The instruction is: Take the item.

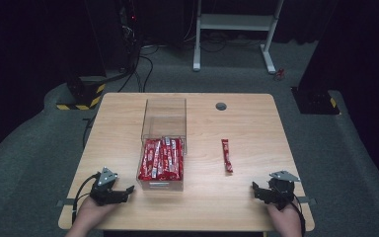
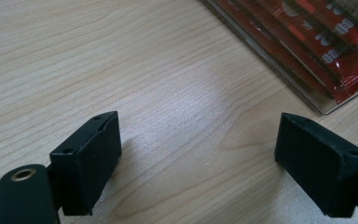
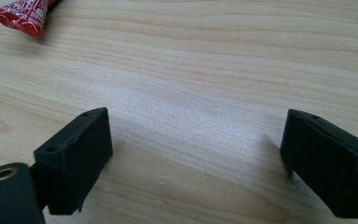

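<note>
Resting on a wide wooden table [image 1: 128, 108], your two hand-held grippers are sitting at its near edge, one at each corner. Between them, nearer your left gripper [image 1: 127, 190], a clear plastic box [image 1: 164, 118] is holding a row of red snack sticks [image 1: 161, 158] in its near half, and its far half is standing empty. One loose red stick [image 1: 226, 155] is lying on bare wood, apart from the box and just ahead of your right gripper [image 1: 254, 186]. Both pairs of black fingers [image 3: 74, 154] are standing wide apart, holding nothing. You are probably reaching for the loose stick, so keep the right gripper low, line its fingers across the stick's narrow width, and pinch near the middle so the wrapper is not drooping.
</note>
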A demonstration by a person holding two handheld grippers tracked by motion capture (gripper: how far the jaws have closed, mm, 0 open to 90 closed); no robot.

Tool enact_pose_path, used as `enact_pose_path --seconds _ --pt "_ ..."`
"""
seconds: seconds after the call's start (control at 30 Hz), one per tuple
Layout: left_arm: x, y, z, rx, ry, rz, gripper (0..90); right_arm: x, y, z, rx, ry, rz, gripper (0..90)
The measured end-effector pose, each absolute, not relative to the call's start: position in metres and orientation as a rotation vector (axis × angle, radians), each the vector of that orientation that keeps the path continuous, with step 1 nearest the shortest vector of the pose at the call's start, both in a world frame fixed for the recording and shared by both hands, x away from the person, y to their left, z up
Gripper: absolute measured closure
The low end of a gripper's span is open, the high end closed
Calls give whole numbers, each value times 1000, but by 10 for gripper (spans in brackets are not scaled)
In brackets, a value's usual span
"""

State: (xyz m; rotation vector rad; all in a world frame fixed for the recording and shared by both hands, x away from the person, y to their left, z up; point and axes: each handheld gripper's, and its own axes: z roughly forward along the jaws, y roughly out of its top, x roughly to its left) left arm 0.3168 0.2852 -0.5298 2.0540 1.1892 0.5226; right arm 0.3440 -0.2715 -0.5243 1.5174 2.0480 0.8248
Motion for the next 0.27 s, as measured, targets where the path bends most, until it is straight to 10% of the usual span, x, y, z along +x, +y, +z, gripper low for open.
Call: enact_pose_path --seconds 0.27 --pt "316 285 -530 2052 1195 528 150 348 -265 -524 1516 2049 821 81"
